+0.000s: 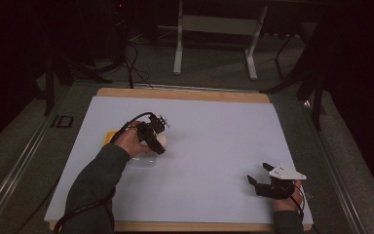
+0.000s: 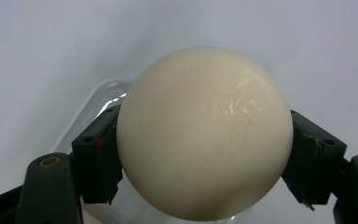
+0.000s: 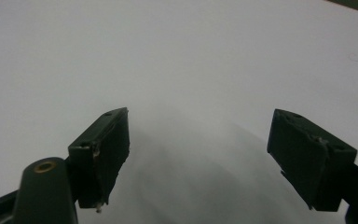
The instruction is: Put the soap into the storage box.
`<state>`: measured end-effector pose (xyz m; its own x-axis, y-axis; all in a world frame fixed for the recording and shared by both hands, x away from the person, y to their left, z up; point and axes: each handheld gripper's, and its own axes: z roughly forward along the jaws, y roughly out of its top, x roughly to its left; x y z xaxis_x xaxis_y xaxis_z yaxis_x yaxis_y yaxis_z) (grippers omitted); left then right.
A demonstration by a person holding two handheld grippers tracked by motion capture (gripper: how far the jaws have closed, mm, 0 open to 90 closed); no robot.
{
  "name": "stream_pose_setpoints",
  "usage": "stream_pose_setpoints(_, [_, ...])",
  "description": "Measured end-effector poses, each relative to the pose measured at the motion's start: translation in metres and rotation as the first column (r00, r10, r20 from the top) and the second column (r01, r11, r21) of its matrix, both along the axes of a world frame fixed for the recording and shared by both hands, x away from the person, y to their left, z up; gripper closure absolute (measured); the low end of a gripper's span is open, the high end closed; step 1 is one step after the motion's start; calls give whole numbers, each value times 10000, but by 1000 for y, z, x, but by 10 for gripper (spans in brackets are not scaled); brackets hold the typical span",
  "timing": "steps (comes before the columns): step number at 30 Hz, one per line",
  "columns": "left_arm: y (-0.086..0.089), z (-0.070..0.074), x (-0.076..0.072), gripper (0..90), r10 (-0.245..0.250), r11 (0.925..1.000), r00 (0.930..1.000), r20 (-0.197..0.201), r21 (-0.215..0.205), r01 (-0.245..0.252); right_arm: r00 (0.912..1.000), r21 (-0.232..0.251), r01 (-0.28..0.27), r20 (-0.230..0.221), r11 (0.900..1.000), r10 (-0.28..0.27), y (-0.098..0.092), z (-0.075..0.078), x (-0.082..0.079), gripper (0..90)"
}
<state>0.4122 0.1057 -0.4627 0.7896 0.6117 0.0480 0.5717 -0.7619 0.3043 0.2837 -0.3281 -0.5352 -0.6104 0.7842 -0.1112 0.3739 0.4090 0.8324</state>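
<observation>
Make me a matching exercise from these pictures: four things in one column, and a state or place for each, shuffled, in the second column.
Things:
1. cream ball
2. clear plastic container
3. left tongs
4. right tongs

States or places:
A. open, nothing between the jaws
B. lying on the white sheet under the ball
C. shut on the ball
D. held between two black jaws

Pairs: 1-D, 2-B, 3-C, 4-A

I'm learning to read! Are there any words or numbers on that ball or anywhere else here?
Cream-white round ball in the left claw: faint raised marks on its shiny side, too blurred to read.
Grey floor strip left of the table, in the high view: a dark mark, too small to read.
Nothing else readable.
</observation>
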Motion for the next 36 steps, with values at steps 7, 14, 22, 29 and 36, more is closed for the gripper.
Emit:
stream_pose_setpoints(7, [8, -3, -1, 249, 393, 9992, 9992, 26, -48, -393, 10000, 0, 1, 11, 10000, -1, 0, 0, 0, 208])
stream_pose_setpoints(14, [14, 0, -1, 249, 656, 9977, 9978, 106, -150, -654, 10000, 10, -3, 16, 10000, 3, 0, 0, 0, 208])
stream_pose_setpoints(22, [19, 2, -2, 248, 939, 9954, 9954, 188, -201, -935, 10000, 10, -5, 21, 10000, 5, 0, 0, 0, 208])
stream_pose_setpoints(29, [20, 3, -1, 249, 1207, 9925, 9925, 211, -203, -1203, 10000, 5, -2, 30, 10000, 2, 0, 0, 0, 208])
stream_pose_setpoints(36, [24, 7, -1, 249, 1479, 9888, 9887, 237, -226, -1473, 10000, -14, 4, 39, 10000, -4, 0, 0, 0, 208])
